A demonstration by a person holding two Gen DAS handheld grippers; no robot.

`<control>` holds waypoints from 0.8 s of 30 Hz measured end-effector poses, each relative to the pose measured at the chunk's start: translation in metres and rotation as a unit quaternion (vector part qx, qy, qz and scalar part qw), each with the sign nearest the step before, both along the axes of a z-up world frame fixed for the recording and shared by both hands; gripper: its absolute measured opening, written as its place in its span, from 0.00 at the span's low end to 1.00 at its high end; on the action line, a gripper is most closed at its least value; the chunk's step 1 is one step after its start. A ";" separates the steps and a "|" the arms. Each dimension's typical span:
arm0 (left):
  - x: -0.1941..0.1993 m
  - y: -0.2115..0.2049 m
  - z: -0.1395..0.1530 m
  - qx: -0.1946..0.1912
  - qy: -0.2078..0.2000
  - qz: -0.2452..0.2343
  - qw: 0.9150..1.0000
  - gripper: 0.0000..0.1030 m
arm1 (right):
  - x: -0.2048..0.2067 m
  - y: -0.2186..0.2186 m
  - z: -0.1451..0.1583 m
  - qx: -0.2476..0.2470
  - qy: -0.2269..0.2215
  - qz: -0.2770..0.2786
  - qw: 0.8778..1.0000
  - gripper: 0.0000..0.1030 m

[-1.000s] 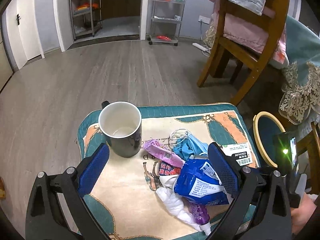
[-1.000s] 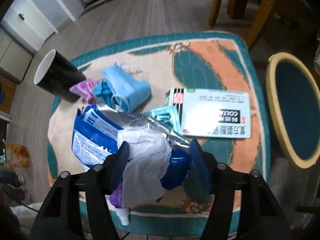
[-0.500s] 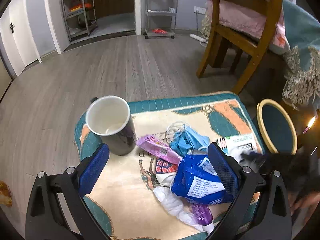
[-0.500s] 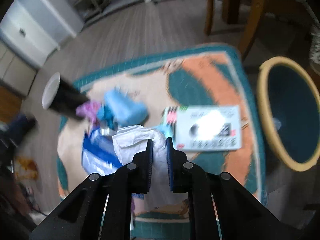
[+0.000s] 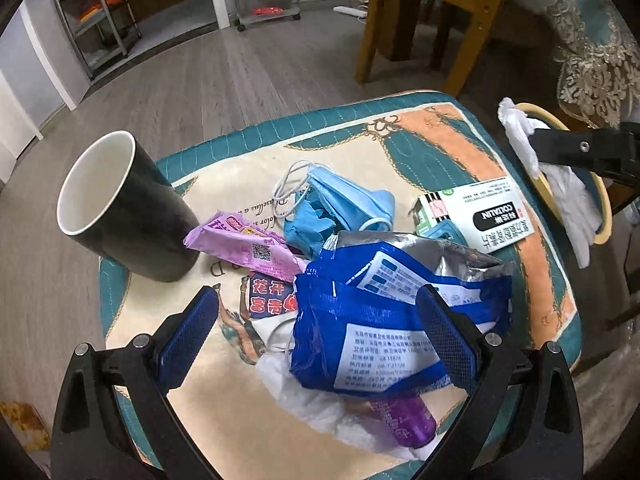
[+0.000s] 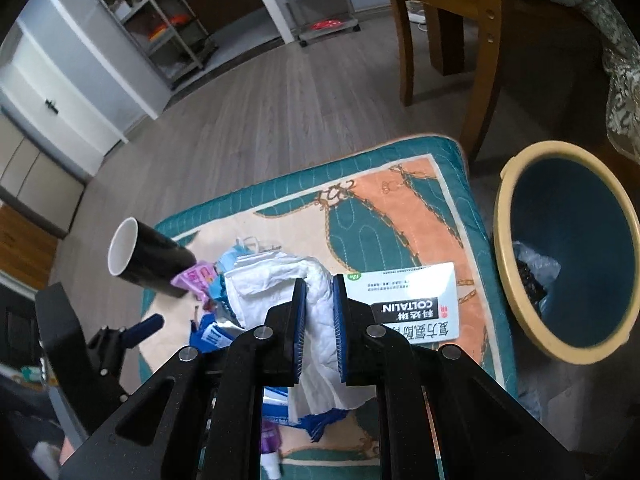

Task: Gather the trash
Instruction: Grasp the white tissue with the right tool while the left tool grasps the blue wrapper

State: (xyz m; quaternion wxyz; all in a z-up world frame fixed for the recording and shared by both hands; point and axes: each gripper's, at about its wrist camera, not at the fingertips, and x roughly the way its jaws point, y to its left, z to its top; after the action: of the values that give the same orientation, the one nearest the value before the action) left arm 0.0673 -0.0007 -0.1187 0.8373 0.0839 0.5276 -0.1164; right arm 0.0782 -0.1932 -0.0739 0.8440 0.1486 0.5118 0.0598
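Observation:
My right gripper (image 6: 319, 292) is shut on a crumpled white tissue (image 6: 280, 280) and holds it above the cushion; it also shows in the left wrist view (image 5: 560, 184) over the bin's rim. The blue bin with a yellow rim (image 6: 516, 292) stands to the right of the cushion. My left gripper (image 5: 316, 320) is open over the trash pile: a blue foil bag (image 5: 392, 320), a blue face mask (image 5: 344, 200), a pink wrapper (image 5: 244, 248), a purple tube (image 5: 404, 420) and more white tissue (image 5: 320, 404).
A black mug (image 5: 128, 216) stands on the left of the patterned cushion (image 5: 420, 140). A white medicine box (image 5: 488, 216) lies at its right edge. A wooden chair (image 5: 436, 20) stands behind. Wooden floor lies all around.
My right gripper closed on the white tissue, lifted it off the pile and moved right toward the bin. My left gripper moved lower and closer to the pile.

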 end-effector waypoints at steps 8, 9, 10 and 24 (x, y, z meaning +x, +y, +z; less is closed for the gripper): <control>0.002 0.000 -0.002 -0.033 0.030 -0.003 0.999 0.46 | 0.010 -0.006 -0.002 -0.015 -0.002 0.000 1.000 0.14; 0.001 -0.001 0.001 -0.036 0.028 -0.011 0.999 0.40 | 0.011 -0.006 -0.001 -0.013 -0.002 0.000 1.000 0.14; 0.000 -0.002 0.005 -0.036 0.025 -0.017 0.999 0.34 | 0.011 -0.007 0.000 -0.013 -0.003 0.000 1.000 0.14; -0.035 -0.017 0.074 -0.050 -0.075 -0.070 0.993 0.20 | -0.002 -0.024 0.021 -0.009 -0.031 -0.023 0.999 0.14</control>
State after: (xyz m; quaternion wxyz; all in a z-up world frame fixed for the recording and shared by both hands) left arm 0.0323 -0.0177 -0.0448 0.8674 0.0868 0.4497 -0.1944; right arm 0.0759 -0.2169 -0.0528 0.8619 0.1513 0.4824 0.0402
